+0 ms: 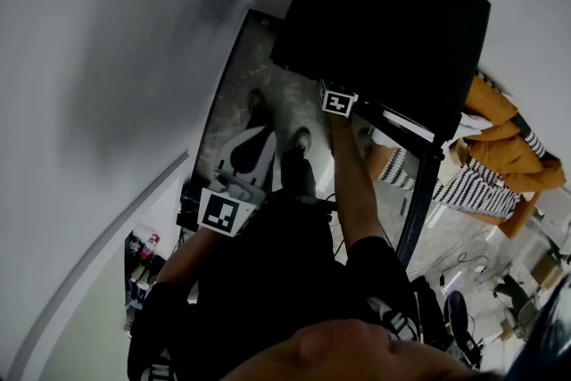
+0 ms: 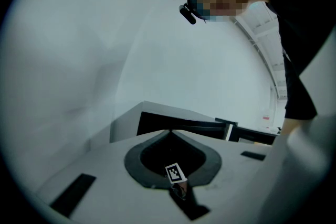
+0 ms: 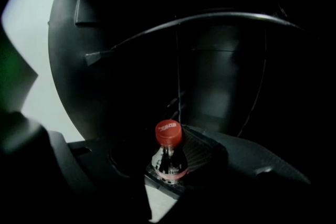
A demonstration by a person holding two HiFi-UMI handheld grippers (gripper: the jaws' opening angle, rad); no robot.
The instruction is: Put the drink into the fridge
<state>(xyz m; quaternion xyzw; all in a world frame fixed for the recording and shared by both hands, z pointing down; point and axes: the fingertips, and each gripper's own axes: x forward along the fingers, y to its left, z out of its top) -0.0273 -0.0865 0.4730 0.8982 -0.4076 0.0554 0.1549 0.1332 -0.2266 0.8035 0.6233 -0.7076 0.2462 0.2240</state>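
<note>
My right tongs [image 3: 167, 168] are clamped on the drink [image 3: 169, 153], a small dark bottle with a red cap [image 3: 168, 132]. The jaws stand wide only because the bottle's body fills the space between them. I grip it below the shoulder, with the cap free and pointing away from the jaws, so that the base can be the first part to meet a surface.

In the head view my right arm reaches out to the black fridge [image 1: 384, 22], and the tongs' marker cube [image 1: 337, 101] sits right at its front edge. Around the bottle the right gripper view is almost all dark, with one thin curved line across it. I take that for the fridge's inside, but it is too dark to pick out a shelf.

My left tongs [image 2: 169, 136] have their jaws together with nothing in them. I hold them low and close to my body, above the mottled floor [image 1: 268, 85]; one bottle needs one hand, and there they are out of the way.

By my reckoning the drink is at the fridge but not yet set down. In that gloom, letting go of it tilted could tip it.
</note>
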